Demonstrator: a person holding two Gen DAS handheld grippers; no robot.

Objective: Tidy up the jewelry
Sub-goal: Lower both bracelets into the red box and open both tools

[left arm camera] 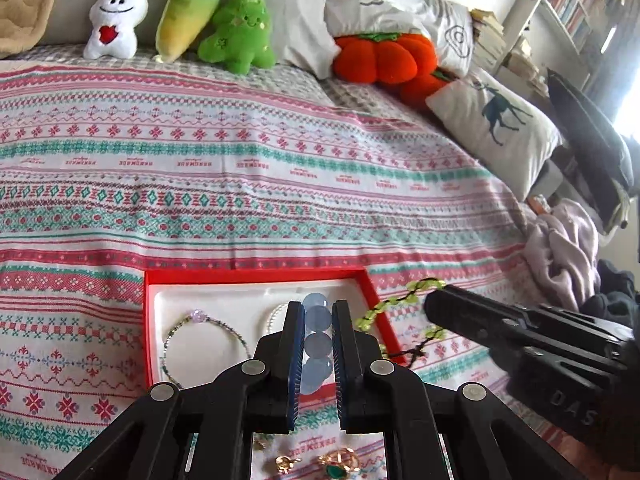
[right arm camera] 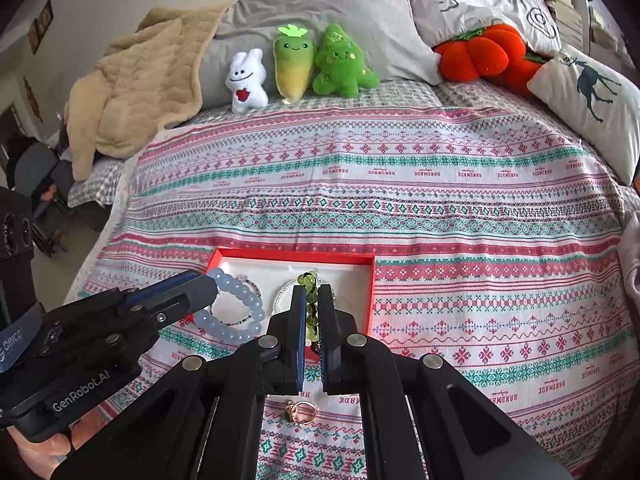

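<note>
The left tongs (left arm camera: 316, 344) grip the pale blue bead bracelet (right arm camera: 236, 312) above the red tray's (right arm camera: 370, 292) left near corner; the right tongs (right arm camera: 313, 320) pinch the green bead bracelet (left arm camera: 394, 306) over its right edge. Either loop could snag the rim and slip out. Both bracelets' long axes run along the tongs, pointing toward the pillows.
</note>
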